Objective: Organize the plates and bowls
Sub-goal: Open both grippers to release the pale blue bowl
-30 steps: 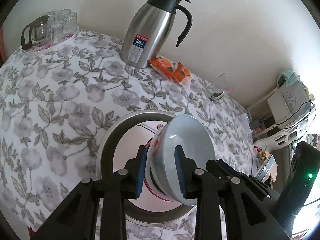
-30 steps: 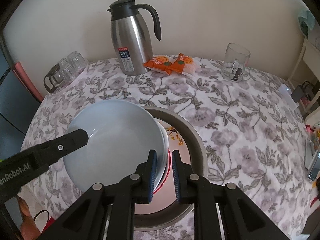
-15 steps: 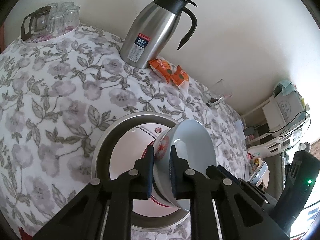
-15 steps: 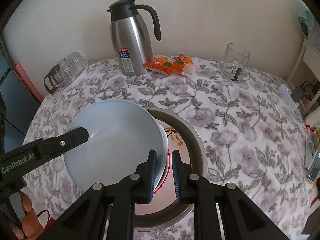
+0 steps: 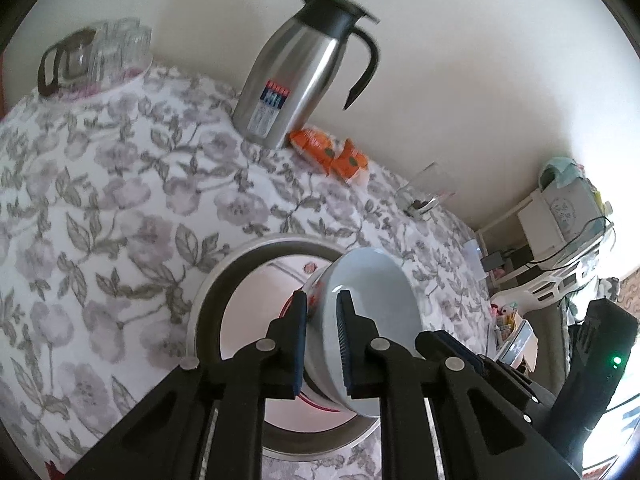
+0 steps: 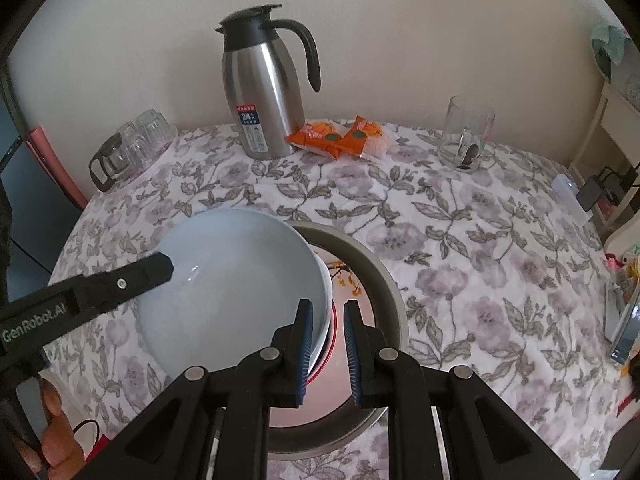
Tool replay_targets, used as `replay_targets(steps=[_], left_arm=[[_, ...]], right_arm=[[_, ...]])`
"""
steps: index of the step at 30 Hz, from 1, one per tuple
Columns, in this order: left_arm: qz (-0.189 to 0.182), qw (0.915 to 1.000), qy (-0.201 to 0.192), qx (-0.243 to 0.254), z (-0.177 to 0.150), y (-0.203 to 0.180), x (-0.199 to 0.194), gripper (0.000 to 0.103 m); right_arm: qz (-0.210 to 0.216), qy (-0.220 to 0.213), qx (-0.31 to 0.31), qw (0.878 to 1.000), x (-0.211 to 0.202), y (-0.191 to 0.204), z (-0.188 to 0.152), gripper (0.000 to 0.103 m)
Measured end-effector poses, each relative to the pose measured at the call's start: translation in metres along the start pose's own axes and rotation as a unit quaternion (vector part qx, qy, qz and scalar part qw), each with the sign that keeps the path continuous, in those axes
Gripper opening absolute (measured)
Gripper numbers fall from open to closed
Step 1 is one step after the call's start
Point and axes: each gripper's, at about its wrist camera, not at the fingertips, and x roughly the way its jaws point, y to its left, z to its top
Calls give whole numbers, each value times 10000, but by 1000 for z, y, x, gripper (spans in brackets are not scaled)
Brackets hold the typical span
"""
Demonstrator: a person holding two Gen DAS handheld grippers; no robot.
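Both grippers clamp the same stack of bowls from opposite sides. The left gripper (image 5: pixel 322 322) is narrowed onto the rim of the pale blue bowl (image 5: pixel 376 312), one pad inside it and the other against the outside of the stack. The right gripper (image 6: pixel 325 334) is likewise nearly closed on the opposite rim, its left pad inside the blue bowl (image 6: pixel 236 284) and its right pad outside.

The blue bowl is nested in a white bowl with an orange-red flower pattern (image 5: pixel 316 296). The stack is tilted and sits above a pink plate (image 5: pixel 256 320) that lies inside a large steel basin (image 5: pixel 212 288) on the table (image 6: pixel 480 240) with a floral cloth.

Taking the basin as landmark: behind it, near the wall, stands a steel thermos jug (image 6: pixel 264 96); two orange snack packets (image 6: pixel 340 138) lie just beside the jug's base. Behind and to the right is a glass mug (image 6: pixel 466 132); behind and to the left is a tray of glasses with a small glass pot (image 6: pixel 128 148).
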Motion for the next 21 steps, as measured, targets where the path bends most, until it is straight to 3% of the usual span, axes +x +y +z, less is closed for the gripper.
replay_targets(steps=[3,7,8,12,16,18,21], left_arm=[[39,9996,-180,195,-1,-7,-12,20],[306,9978,-406,426,-8,-11,-25,47],[377,9972,-458,466,-10,-11,-29,49],[858,9925,-650,579,-21,-5,-39,73],[1412,9852,-617,751,-35,6,-38,78],[1527,9843,-504,733,-41,13,-34,85],[1608,9836,-400,719,-50,22,-32,85]], right_arm=[[-4,-69,0,10000,-7,0,-2,18],[-9,-167,8,9999,-17,1,-7,19],[-11,-198,14,9998,-19,0,-9,20],[-67,-271,54,9996,-29,0,-20,32],[-101,-281,67,9995,-33,-2,-32,51],[-89,-243,114,9996,-32,-3,-39,53],[-93,-164,201,9996,-29,-7,-49,60]])
